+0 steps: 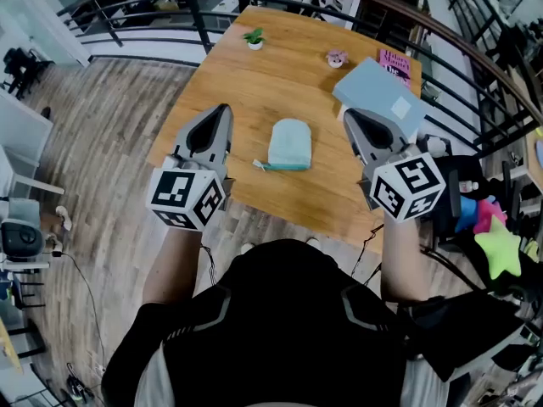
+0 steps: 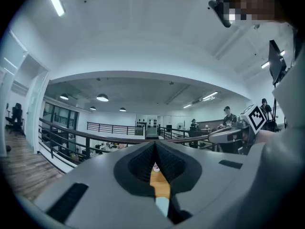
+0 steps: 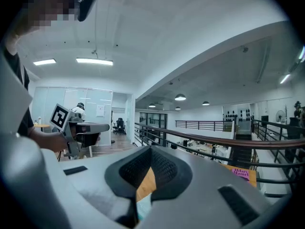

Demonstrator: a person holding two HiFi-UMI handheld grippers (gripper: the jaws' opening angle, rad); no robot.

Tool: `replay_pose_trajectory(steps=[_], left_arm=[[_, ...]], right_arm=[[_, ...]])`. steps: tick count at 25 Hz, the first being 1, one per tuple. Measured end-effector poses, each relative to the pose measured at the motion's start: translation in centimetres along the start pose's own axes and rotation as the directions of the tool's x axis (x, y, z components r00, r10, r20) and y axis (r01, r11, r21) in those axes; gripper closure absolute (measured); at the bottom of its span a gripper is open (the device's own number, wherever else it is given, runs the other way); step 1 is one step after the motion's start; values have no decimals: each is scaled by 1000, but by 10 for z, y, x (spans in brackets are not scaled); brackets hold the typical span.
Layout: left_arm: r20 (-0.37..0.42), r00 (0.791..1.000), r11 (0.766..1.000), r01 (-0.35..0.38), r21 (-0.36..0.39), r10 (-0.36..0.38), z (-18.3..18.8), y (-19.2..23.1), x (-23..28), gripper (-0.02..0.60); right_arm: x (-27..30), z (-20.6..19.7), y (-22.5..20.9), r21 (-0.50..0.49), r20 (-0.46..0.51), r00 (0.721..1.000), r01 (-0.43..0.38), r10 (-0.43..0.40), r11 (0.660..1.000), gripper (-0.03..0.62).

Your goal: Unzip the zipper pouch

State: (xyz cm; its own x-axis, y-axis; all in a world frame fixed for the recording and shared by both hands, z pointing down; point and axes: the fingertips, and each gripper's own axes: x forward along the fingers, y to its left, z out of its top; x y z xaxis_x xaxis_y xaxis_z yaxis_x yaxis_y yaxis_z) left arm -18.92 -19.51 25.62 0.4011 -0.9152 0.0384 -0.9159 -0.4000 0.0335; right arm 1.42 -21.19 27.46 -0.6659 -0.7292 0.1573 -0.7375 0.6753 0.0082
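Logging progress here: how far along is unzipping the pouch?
Done: nothing visible; the pouch lies flat on the table, its zipper apparently closed. In hand: nothing; the left gripper and right gripper are shut, empty, either side of it. Left: grip and unzip.

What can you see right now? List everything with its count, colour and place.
table: one, light wood, centre, beside the railing
pouch: one, pale teal, flat on the table towards its near edge
plant: one, green in a white pot, far left part of the table
toy: one, pink, small, far side of the table
book: one, pink, far right corner of the table
folder: one, light blue, right side of the table, overlapping the book
star: one, yellow-green, off the table at the right edge
railing: one, black, along the far and right sides
left claw: one, grey, shut, empty, above the table left of the pouch
right claw: one, grey, shut, empty, right of the pouch
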Motion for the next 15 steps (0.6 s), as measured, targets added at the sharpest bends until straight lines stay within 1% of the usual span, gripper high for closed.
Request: replay_pose_trajectory(steps=[2, 6, 9, 15], left_arm=[[4, 1000, 1000, 1, 9, -1, 0, -5, -1, 552], [41, 999, 1000, -26, 16, 25, 3, -10, -2, 552], [35, 999, 1000, -21, -3, 21, 1, -12, -2, 552], [21, 999, 1000, -30, 6, 30, -1, -16, -4, 552]], right_arm=[[-1, -3, 0, -10, -13, 1000, -2, 2, 1000, 588], [-4, -5, -7, -18, -14, 1000, 4, -4, 1000, 586], [-5, -6, -8, -31, -14, 1000, 4, -5, 1000, 586], [-5, -9, -7, -43, -18, 1000, -3, 2, 999, 586]])
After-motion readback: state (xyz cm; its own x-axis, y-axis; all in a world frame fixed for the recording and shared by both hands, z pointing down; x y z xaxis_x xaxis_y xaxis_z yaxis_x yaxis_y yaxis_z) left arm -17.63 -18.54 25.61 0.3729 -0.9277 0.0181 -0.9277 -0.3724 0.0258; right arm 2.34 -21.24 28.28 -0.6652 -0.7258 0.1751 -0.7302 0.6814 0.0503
